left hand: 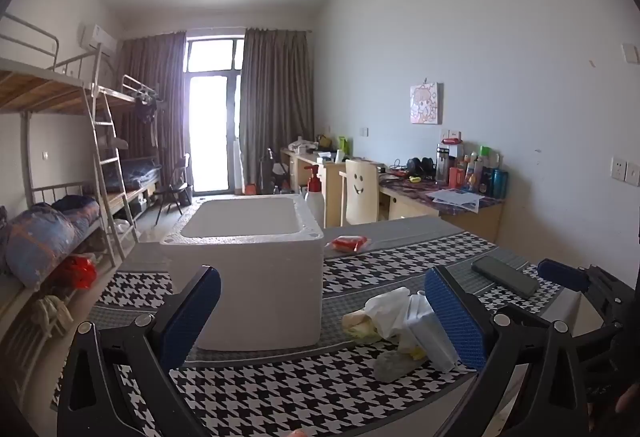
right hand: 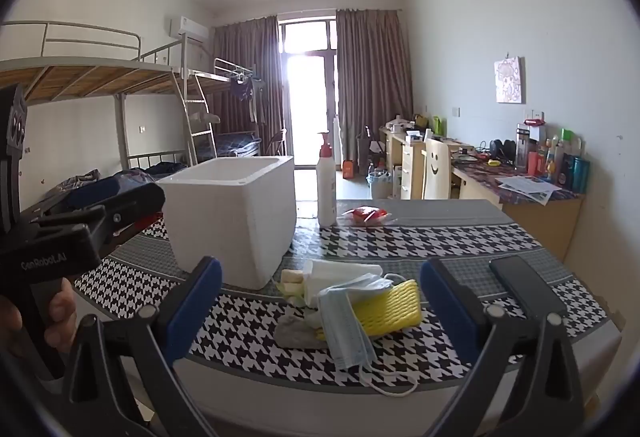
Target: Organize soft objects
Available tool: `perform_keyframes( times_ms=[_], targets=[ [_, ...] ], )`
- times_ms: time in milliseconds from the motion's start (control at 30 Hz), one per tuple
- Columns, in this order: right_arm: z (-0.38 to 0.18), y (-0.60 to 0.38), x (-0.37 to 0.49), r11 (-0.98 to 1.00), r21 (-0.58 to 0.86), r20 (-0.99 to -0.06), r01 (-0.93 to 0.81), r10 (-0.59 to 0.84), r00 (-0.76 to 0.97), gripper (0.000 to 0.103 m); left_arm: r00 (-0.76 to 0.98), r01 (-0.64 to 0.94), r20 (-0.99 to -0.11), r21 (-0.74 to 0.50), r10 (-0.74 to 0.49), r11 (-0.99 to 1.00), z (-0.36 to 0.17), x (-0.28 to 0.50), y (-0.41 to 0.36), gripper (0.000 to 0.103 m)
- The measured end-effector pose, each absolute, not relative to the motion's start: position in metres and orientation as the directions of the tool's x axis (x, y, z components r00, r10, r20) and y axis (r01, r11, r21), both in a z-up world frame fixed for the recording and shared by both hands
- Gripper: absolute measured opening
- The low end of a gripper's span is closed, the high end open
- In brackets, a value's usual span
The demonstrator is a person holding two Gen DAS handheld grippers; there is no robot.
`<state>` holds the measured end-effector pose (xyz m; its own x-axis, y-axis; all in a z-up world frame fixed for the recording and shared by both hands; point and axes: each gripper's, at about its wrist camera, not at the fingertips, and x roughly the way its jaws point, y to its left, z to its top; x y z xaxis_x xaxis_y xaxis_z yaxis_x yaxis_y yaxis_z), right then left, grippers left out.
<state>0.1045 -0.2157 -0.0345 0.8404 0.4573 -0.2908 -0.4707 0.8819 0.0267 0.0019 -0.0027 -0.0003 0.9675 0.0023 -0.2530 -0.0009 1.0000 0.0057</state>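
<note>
Dorm room w/ bunk beds (left hand: 60,109), curtained window behind: your left hand-held gripper (left hand: 320,311) hangs just above the houndstooth counter (left hand: 280,397), tilted slightly down, jaws spread wide, nothing btwn them. Your right hand-held gripper (right hand: 320,301) sits alongside, same slight downward tilt, also spread, empty. Soft-object pile (right hand: 352,305) (face mask, yellow foam net, tissues) lies on the counter just beside the white foam box (right hand: 232,213), near a phone (right hand: 524,285).
</note>
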Motion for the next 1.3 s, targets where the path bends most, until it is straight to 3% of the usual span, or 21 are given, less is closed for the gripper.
perform_keyframes(
  times_ms=[367, 1300],
  targets=[
    [-0.031, -0.215, 0.1, 0.883, 0.018, -0.287, -0.469, 0.454, 0.844, 0.101, 0.967, -0.019, -0.255, -0.042, 0.007, 0.999, -0.001, 0.0, 0.009, 0.102],
    [-0.034, -0.211, 0.108, 0.884, 0.011, -0.293, -0.468, 0.45, 0.844, 0.101, 0.965, -0.007, -0.264, -0.022, 0.001, 1.0, -0.002, 0.009, 0.003, 0.102]
  ],
)
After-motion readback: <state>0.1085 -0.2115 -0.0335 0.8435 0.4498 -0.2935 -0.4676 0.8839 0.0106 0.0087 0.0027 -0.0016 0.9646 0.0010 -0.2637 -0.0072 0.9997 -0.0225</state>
